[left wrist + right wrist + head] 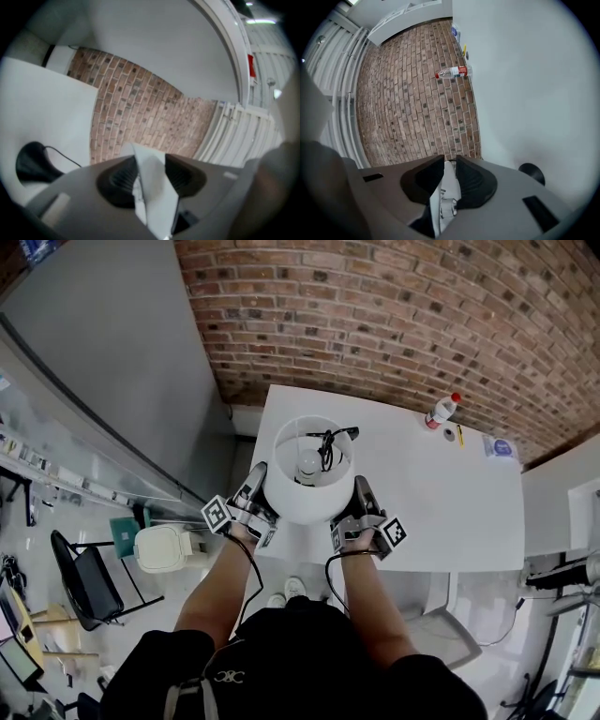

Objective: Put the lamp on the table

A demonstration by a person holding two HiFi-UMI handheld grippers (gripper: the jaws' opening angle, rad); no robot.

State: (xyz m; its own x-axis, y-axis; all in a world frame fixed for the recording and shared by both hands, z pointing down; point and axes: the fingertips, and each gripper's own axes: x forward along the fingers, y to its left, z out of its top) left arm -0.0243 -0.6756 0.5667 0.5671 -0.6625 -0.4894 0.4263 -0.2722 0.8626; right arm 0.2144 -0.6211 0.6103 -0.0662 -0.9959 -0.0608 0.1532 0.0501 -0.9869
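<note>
At far left one black folding chair [89,582] stands on the floor, clear of the surface's [450,512] left edge. The left tool [257,488] has its jaws fairly wide, with the lamp's [309,507] thin shade wall slanting through the gap, seemingly not pinched. The one lamp stands near the white surface's near-left corner, close to the front edge, bulb and black cord visible down the shade. The right tool's [361,498] jaws are nearly together, clamped on the shade's rim. Rightward the surface lies open to the brick wall [394,315], where one bottle [442,412] with red cap and label, one yellow pencil [460,434] and one blue-printed packet [502,448] sit; none of their print is readable.
</note>
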